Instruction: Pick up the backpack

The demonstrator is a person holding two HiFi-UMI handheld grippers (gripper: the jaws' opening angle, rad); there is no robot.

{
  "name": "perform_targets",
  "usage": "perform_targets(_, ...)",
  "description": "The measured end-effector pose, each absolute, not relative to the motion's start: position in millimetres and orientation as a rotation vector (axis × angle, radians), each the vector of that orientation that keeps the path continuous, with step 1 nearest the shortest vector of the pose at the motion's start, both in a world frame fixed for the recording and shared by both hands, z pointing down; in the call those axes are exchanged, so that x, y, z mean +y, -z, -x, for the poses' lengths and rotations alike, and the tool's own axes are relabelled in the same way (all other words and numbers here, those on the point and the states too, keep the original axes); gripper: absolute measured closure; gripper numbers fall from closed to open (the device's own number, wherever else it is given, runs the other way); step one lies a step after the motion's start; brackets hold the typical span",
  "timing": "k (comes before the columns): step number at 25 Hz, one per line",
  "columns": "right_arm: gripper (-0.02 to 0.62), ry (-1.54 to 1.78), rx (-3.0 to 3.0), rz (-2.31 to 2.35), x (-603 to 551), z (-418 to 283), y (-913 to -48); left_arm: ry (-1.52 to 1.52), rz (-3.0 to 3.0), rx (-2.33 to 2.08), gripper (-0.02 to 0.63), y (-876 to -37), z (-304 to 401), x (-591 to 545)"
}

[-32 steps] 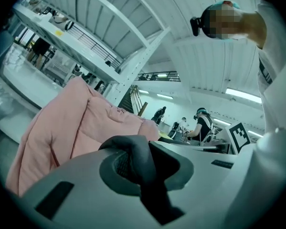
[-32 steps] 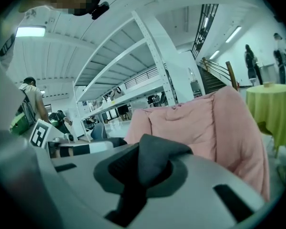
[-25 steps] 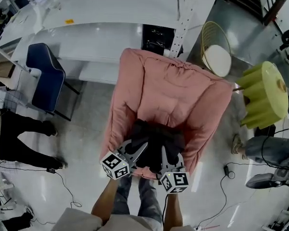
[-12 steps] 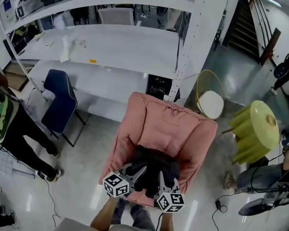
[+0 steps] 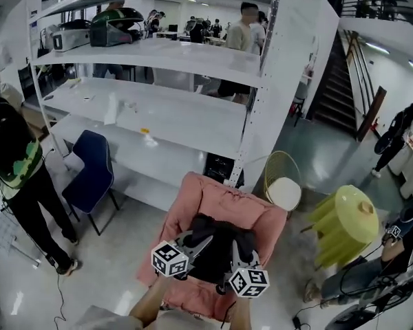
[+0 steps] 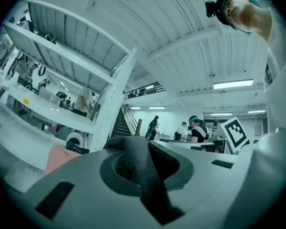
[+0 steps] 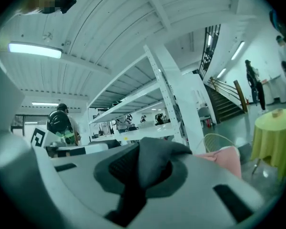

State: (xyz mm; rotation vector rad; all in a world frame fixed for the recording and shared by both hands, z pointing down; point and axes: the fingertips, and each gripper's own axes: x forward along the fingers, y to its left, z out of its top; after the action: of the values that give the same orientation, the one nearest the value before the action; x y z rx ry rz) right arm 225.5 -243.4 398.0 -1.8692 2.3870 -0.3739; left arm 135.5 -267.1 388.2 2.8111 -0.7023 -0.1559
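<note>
A black backpack (image 5: 216,254) hangs in front of me above the pink armchair (image 5: 220,205), held by its two straps. My left gripper (image 5: 201,235) is shut on one strap (image 6: 136,159), which fills the slot between its jaws in the left gripper view. My right gripper (image 5: 238,247) is shut on the other strap (image 7: 152,161), pinched the same way. Both grippers point level, side by side, their marker cubes (image 5: 169,260) toward me. The backpack's lower part is hidden behind the grippers.
White shelving (image 5: 158,119) stands behind the armchair. A blue chair (image 5: 91,170) is at the left, a wire chair (image 5: 282,184) and a yellow-covered table (image 5: 344,225) at the right. A person (image 5: 17,177) stands at the far left; others are farther off.
Both grippers have risen together with the backpack, lifting it off the armchair seat. My head view has tilted up, so the shelves and the room show.
</note>
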Motion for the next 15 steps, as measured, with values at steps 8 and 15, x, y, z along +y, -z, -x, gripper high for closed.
perform_targets(8, 0.540, 0.319, 2.436, 1.843, -224.7, -224.2, -379.2, 0.201, -2.840, -0.743, 0.554, -374.7, -131.2, -241.7)
perform_targets(15, 0.540, 0.380, 2.438, 1.851, -191.9, -210.0, -403.4, 0.195, -2.783, -0.751, 0.554, -399.6, -114.9, -207.7)
